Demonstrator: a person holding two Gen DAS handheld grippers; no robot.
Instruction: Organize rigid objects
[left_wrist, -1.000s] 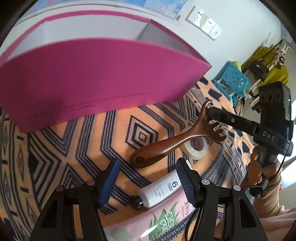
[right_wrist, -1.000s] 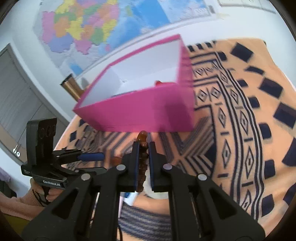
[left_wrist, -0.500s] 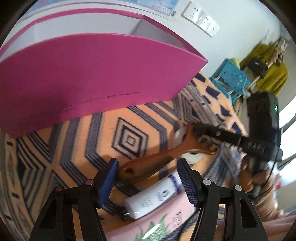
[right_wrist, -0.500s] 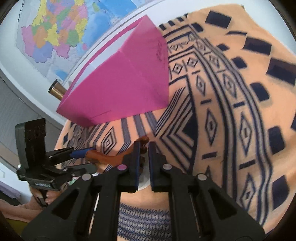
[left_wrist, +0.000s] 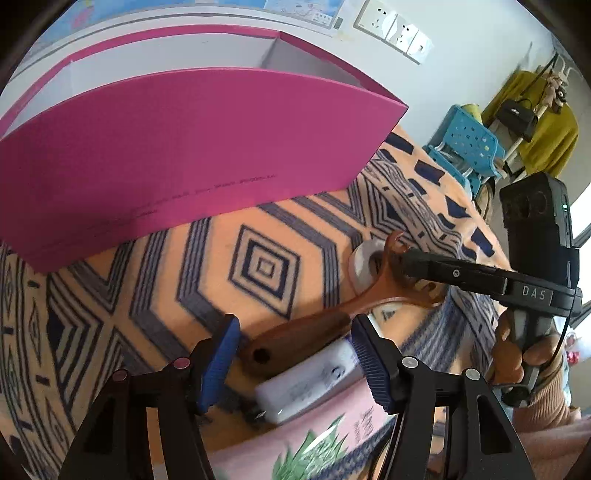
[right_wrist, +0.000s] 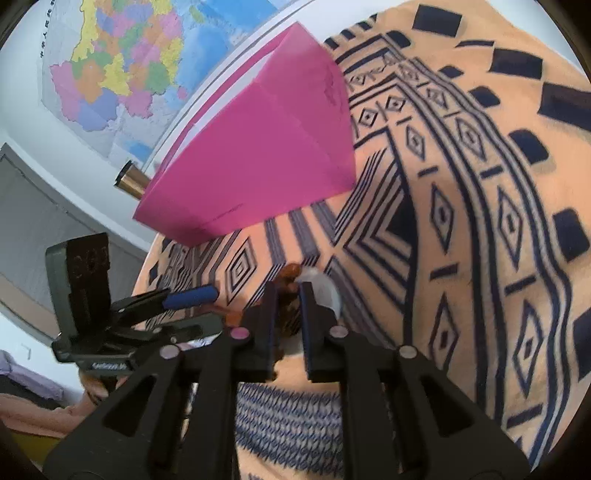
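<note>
A brown wooden massager (left_wrist: 303, 338) lies on the patterned cloth, its pronged head resting over a roll of clear tape (left_wrist: 360, 258). My left gripper (left_wrist: 294, 332) is open, its blue pads (left_wrist: 221, 350) straddling the handle's end without touching it. My right gripper (right_wrist: 288, 295) has the massager's head (right_wrist: 288, 275) between its jaws, which are opening; a gap shows beside the pads. In the left wrist view the right gripper (left_wrist: 406, 264) reaches in from the right. The pink box (left_wrist: 184, 147) stands open-topped behind.
A white tube (left_wrist: 314, 380) and a pink packet with a green plant print (left_wrist: 295, 446) lie just in front of the handle. The orange and navy cloth (right_wrist: 461, 221) stretches bare to the right. A blue plastic chair (left_wrist: 465, 144) stands beyond the table edge.
The right gripper brought the massager down onto the cloth, then its jaws parted slightly. The handle end now lies between the left gripper's open fingers.
</note>
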